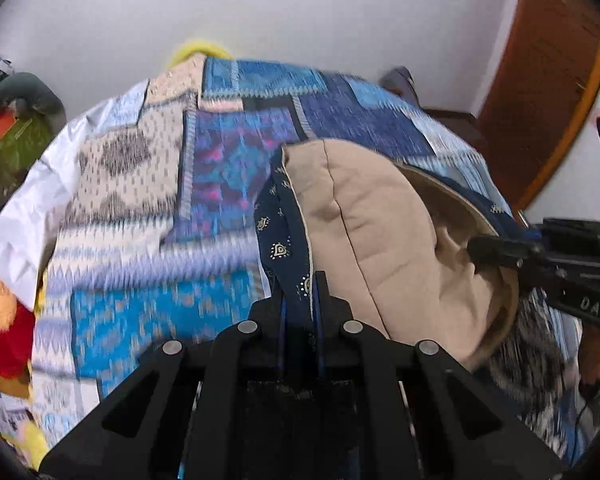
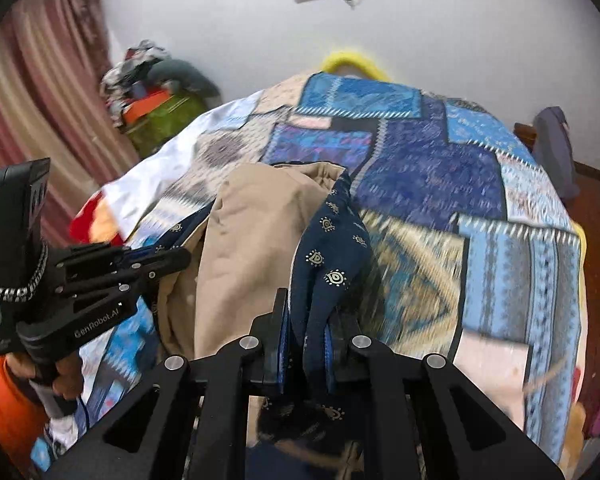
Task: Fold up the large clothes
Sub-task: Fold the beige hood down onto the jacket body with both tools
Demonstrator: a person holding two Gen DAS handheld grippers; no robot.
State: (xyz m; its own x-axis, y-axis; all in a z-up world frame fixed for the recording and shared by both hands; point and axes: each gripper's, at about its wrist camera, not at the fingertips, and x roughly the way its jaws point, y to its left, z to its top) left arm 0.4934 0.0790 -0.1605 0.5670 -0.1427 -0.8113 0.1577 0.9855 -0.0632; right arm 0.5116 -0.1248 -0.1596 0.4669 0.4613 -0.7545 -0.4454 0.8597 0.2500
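Note:
The garment is dark navy with small gold motifs [image 1: 280, 248] and has a beige lining [image 1: 380, 220]. It is bunched up and lifted over the bed. My left gripper [image 1: 300, 292] is shut on a navy edge of it. My right gripper [image 2: 305, 320] is shut on another navy fold [image 2: 336, 248], and the beige lining [image 2: 252, 220] hangs to its left. In the left wrist view, the right gripper [image 1: 484, 250] comes in from the right edge against the beige cloth. Seen from the right wrist, the left gripper [image 2: 176, 258] sits at the left, held by a hand [image 2: 60, 376].
A blue patchwork bedspread [image 1: 228, 168] [image 2: 428, 176] covers the bed under the garment. A pile of clothes and a green bag [image 2: 164, 120] stand by a striped curtain [image 2: 40, 112]. A wooden door [image 1: 540, 92] is at the right and a red and yellow toy [image 1: 4, 320] at the bed's left edge.

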